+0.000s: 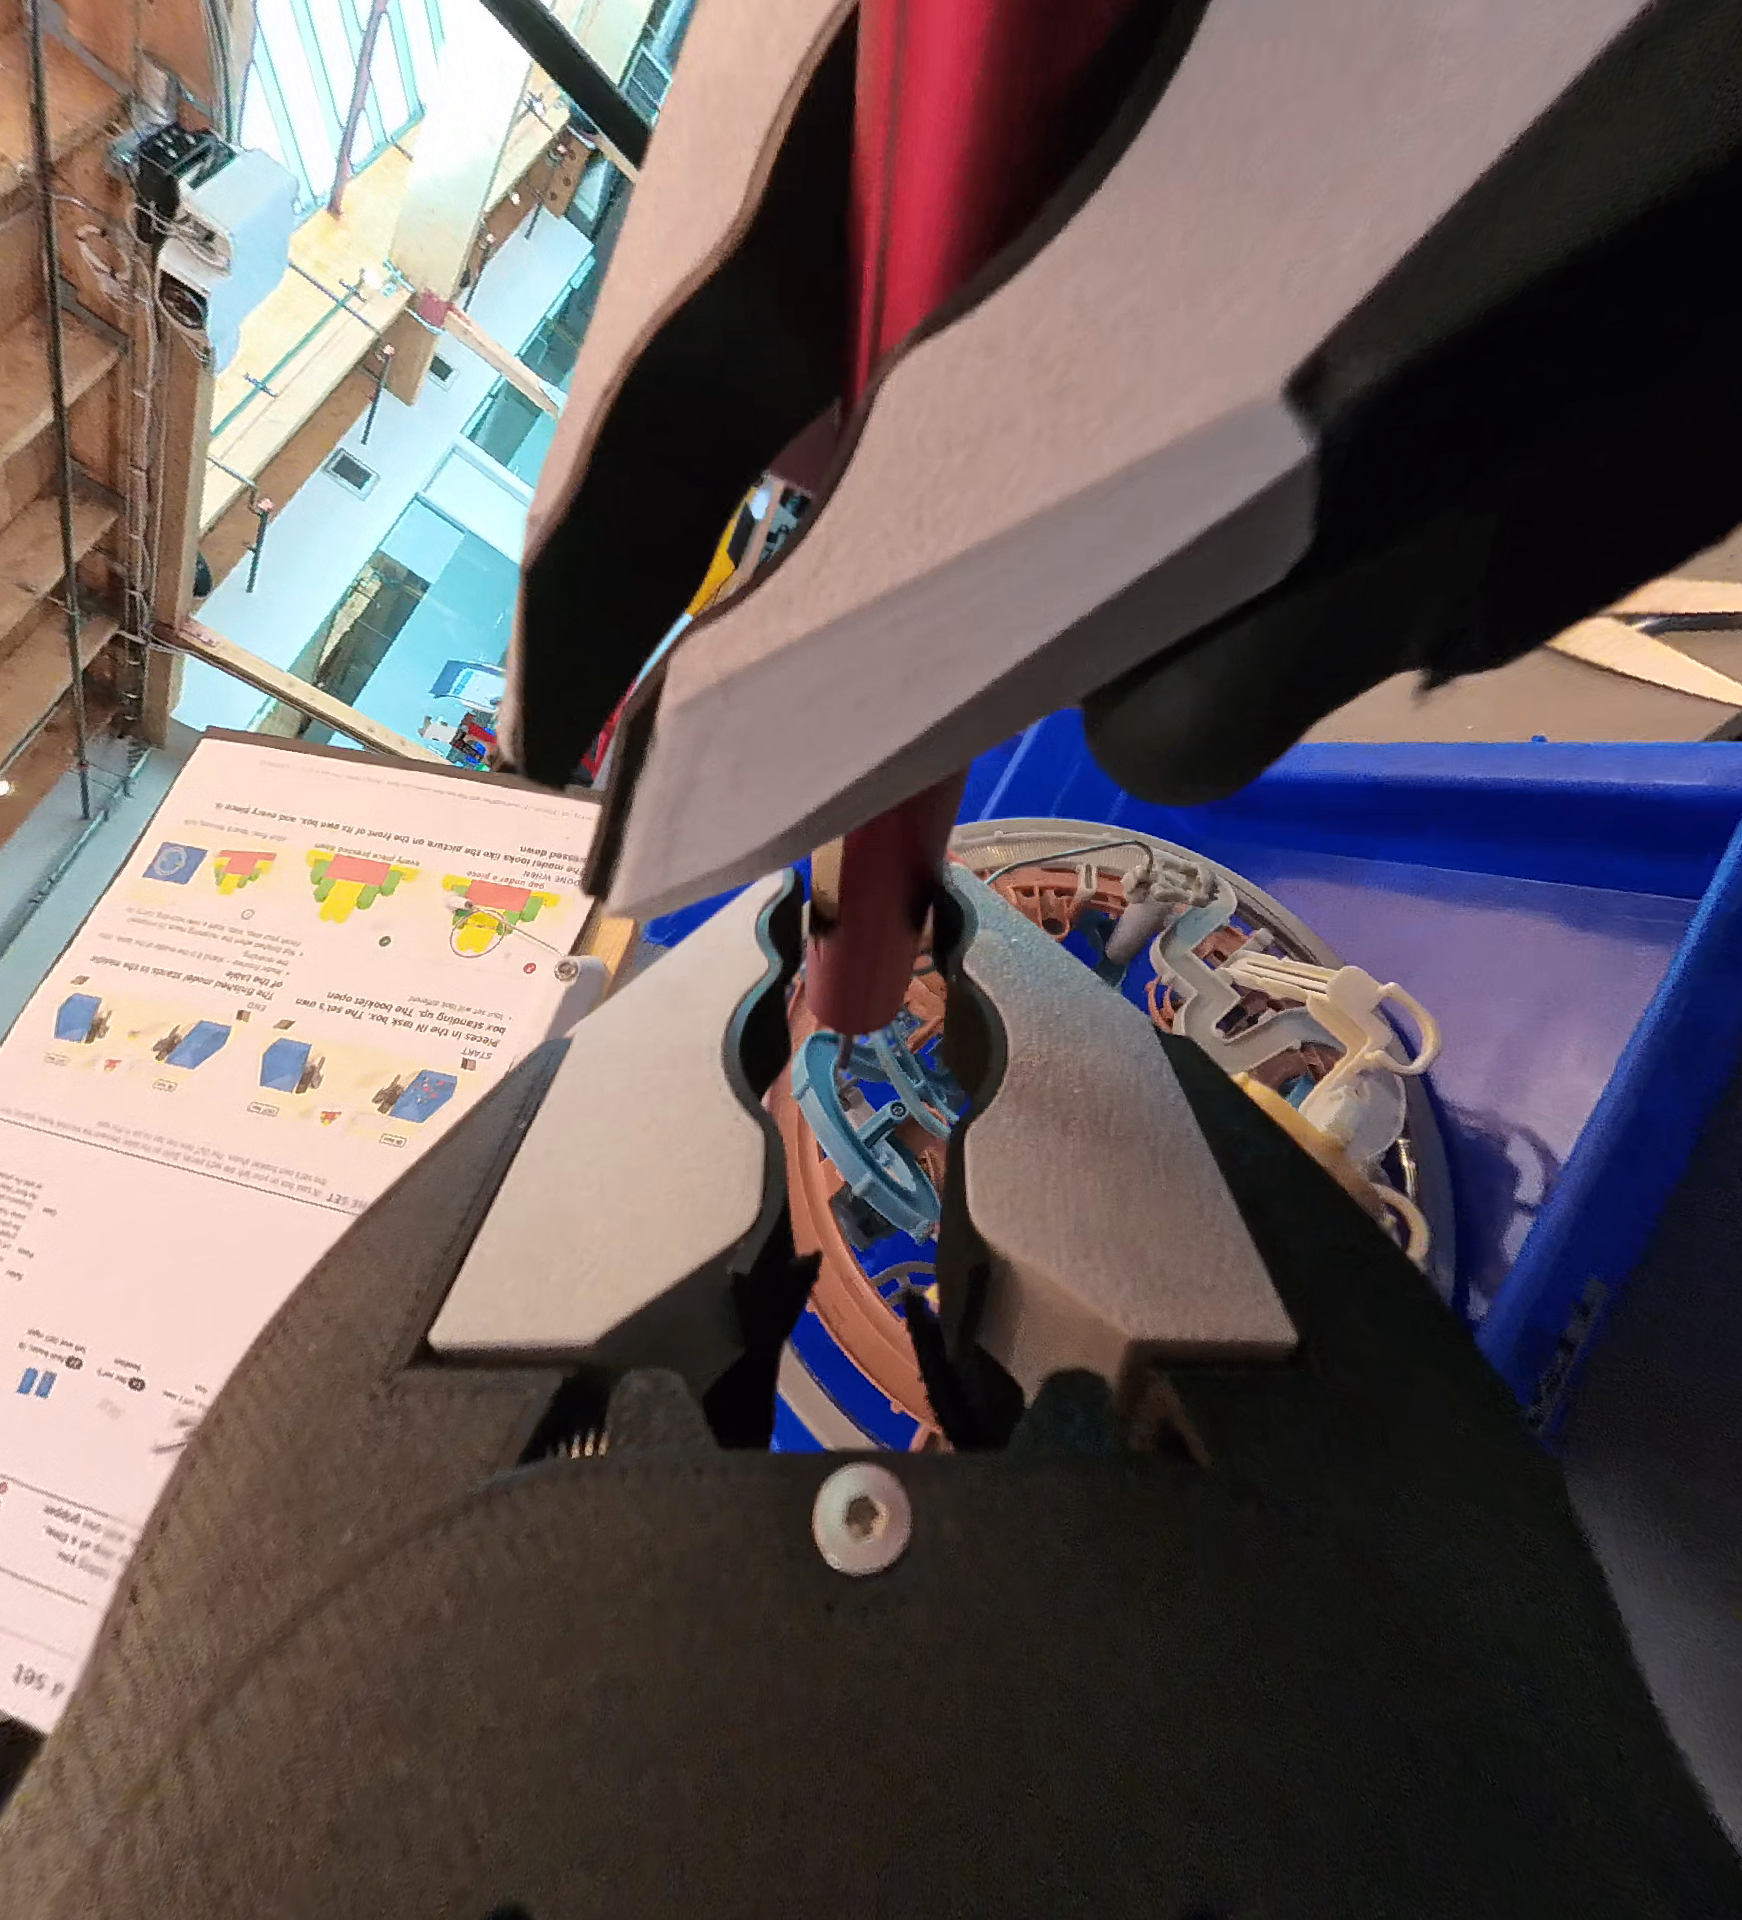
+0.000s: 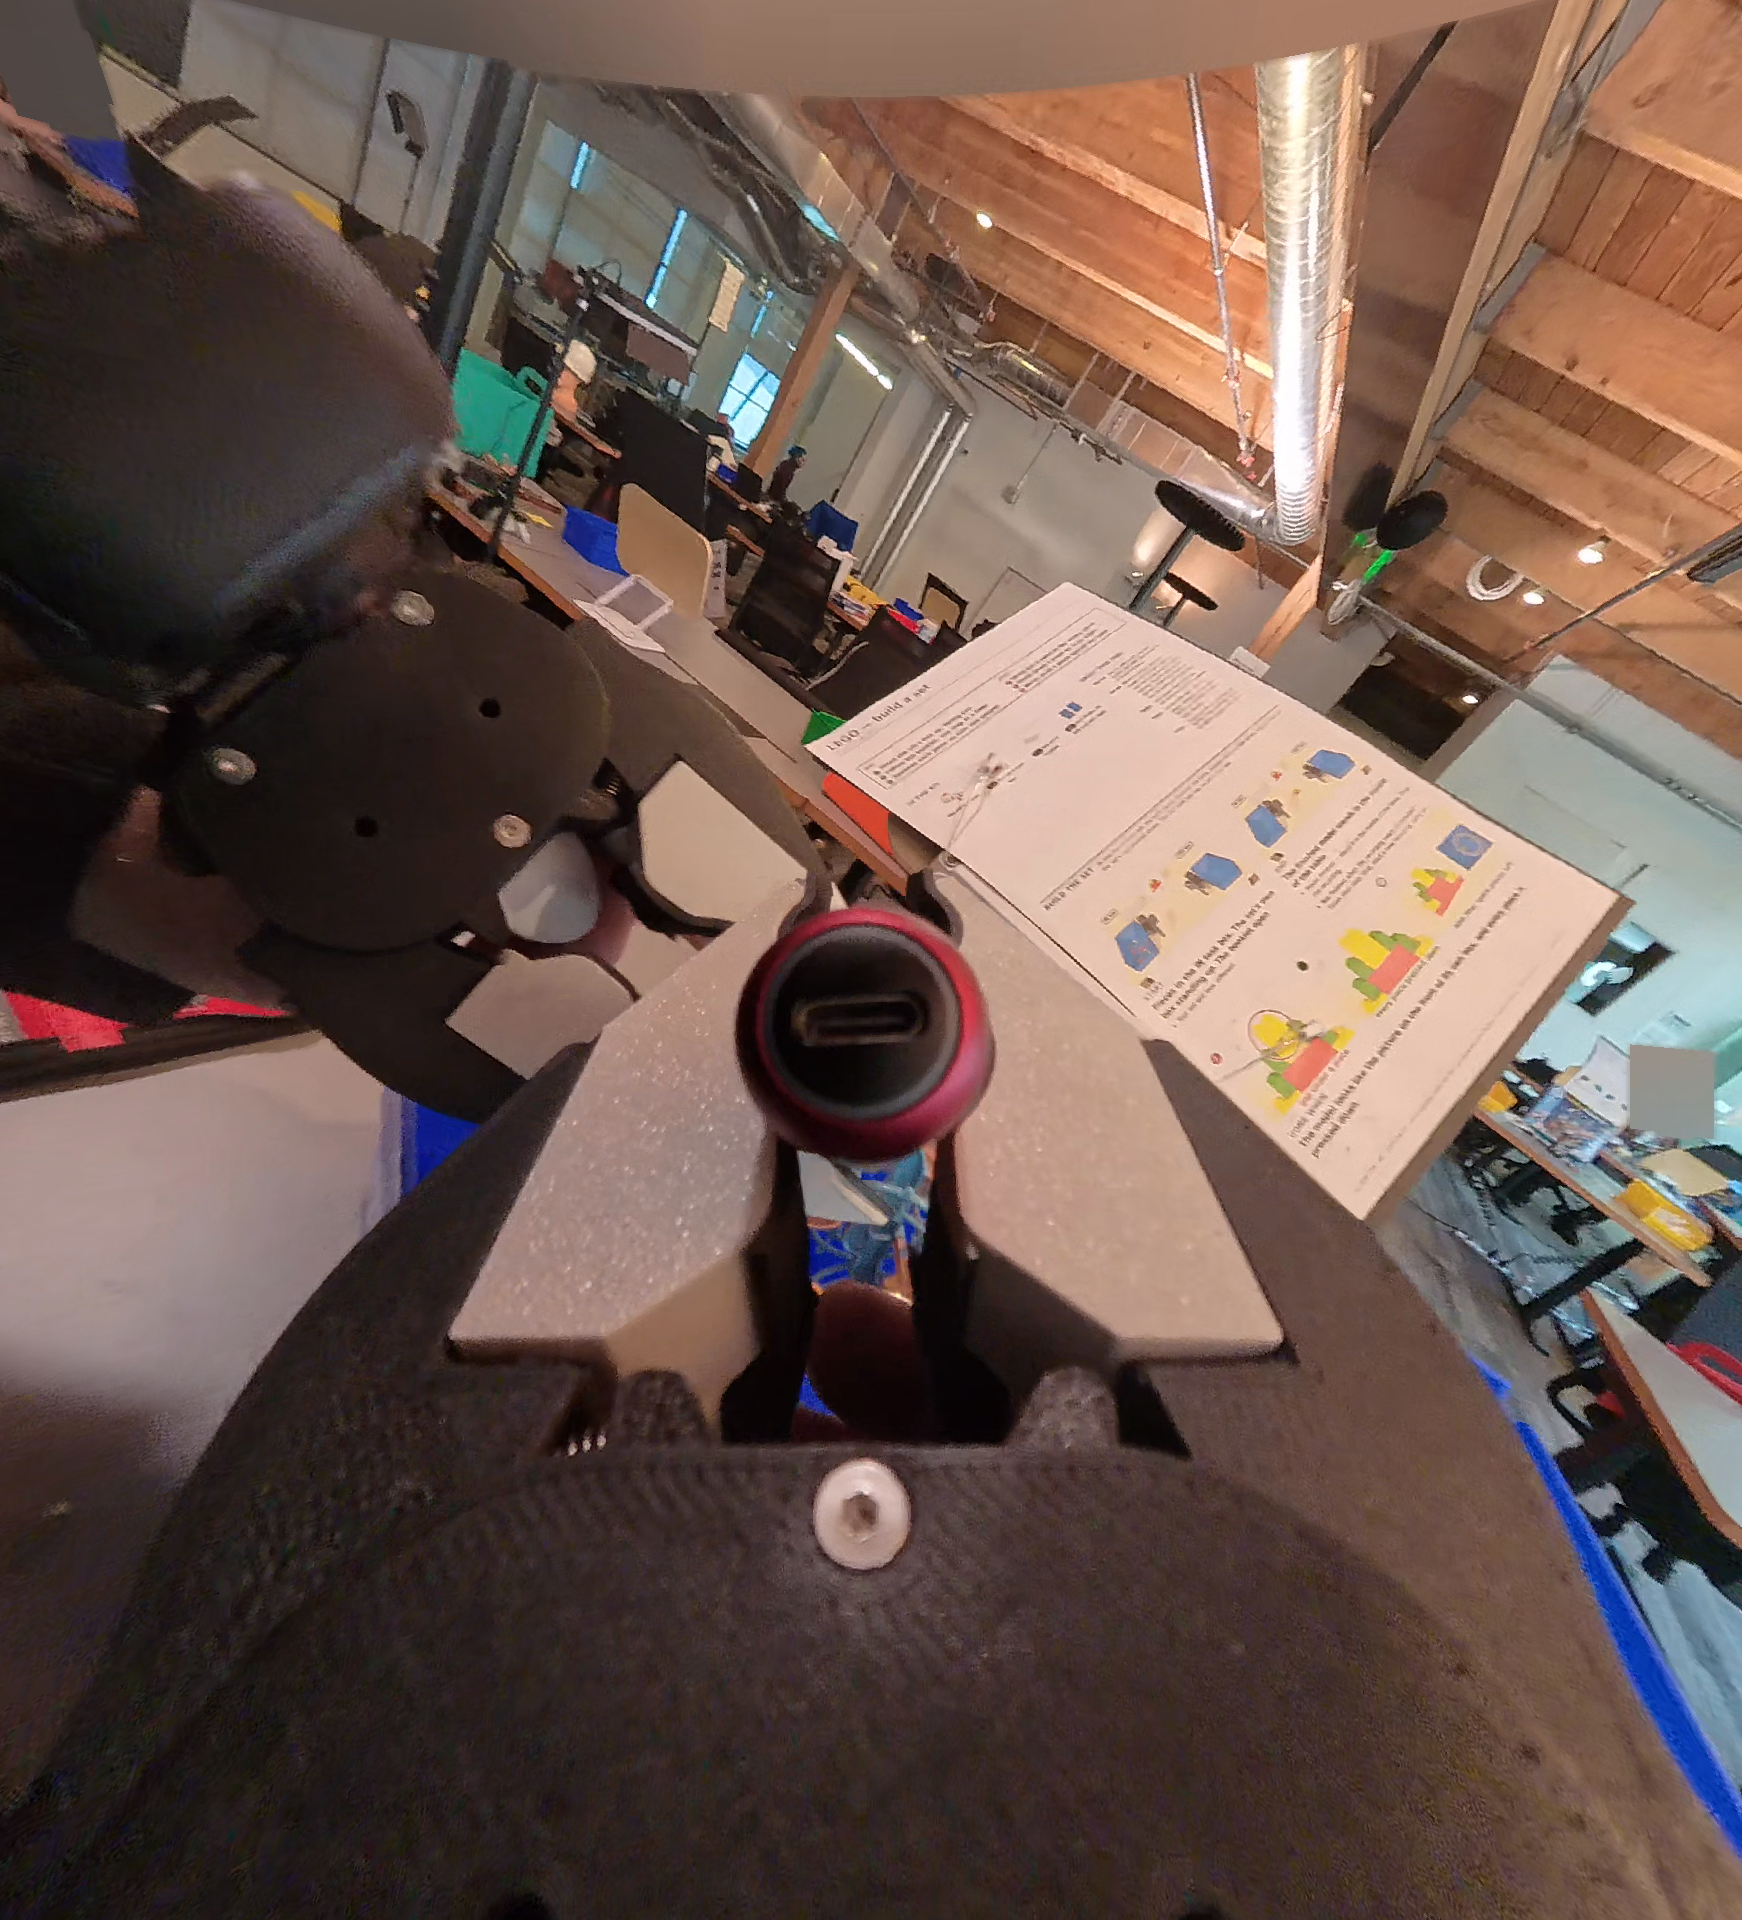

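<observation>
Both grippers clamp one red cylindrical tool (image 2: 864,1039), left gripper (image 1: 872,966) low, right gripper (image 2: 862,1049) high, tip over the blue bin's (image 1: 1532,831) plastic assembly (image 1: 888,1101); opposing pulls could slip it.

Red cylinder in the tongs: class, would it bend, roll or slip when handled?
Red cylinder looks rigid, straight between left tongs and right tongs. Round and smooth, so probably rolls and slips. Metallic-looking shell suggests some heft.

Illumination is bright and even, from daylight through the windows (image 1: 347,94) and small ceiling spotlights (image 2: 1589,551). Wide-angle distortion curves straight lines at the edges. Nearest foreground parts appear soft and slightly motion-blurred.
</observation>
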`<state>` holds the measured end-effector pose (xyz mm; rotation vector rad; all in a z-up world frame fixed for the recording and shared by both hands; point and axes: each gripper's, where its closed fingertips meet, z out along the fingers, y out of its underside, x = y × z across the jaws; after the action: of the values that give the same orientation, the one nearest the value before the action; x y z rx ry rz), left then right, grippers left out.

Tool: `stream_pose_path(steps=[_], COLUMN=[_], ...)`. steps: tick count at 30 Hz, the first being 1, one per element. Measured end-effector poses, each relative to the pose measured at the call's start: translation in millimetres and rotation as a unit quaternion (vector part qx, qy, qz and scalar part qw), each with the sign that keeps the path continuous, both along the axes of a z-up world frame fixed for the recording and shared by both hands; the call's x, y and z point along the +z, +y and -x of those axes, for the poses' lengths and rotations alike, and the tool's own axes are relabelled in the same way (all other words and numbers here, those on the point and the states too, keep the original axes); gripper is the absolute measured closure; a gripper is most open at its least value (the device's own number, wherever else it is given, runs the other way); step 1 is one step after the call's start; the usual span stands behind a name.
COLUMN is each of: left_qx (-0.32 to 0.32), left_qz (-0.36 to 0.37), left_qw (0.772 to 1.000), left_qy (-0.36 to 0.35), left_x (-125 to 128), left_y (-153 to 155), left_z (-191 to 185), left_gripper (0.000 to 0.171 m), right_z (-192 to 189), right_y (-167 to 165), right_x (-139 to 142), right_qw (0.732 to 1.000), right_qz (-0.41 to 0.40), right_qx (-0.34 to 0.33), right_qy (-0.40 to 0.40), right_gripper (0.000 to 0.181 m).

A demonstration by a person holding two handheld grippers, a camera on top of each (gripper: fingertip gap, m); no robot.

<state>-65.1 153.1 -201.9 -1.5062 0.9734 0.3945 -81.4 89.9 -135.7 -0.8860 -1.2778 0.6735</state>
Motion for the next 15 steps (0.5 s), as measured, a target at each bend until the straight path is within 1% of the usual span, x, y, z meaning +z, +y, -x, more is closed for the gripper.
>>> stream_pose_path(steps=[3, 8, 15], left_qx=[0.0, 0.005, 0.009], left_qz=[-0.01, -0.007, -0.013], left_qw=[1.0, 1.0, 1.0], left_qy=[-0.004, -0.01, -0.014], left_x=[-5, -15, -15], left_y=[-1, 4, 3], left_z=[-2, -2, 0], left_gripper=[0.151, 0.149, 0.154], right_z=[1, 4, 9], right_y=[2, 6, 3], right_x=[-3, -9, -5], right_qw=[1.0, 1.0, 0.999], right_qz=[-0.007, 0.008, 0.017], right_qx=[-0.004, 0.006, 0.027], right_qy=[-0.002, -0.008, 0.004], right_gripper=[0.167, 0.167, 0.168])
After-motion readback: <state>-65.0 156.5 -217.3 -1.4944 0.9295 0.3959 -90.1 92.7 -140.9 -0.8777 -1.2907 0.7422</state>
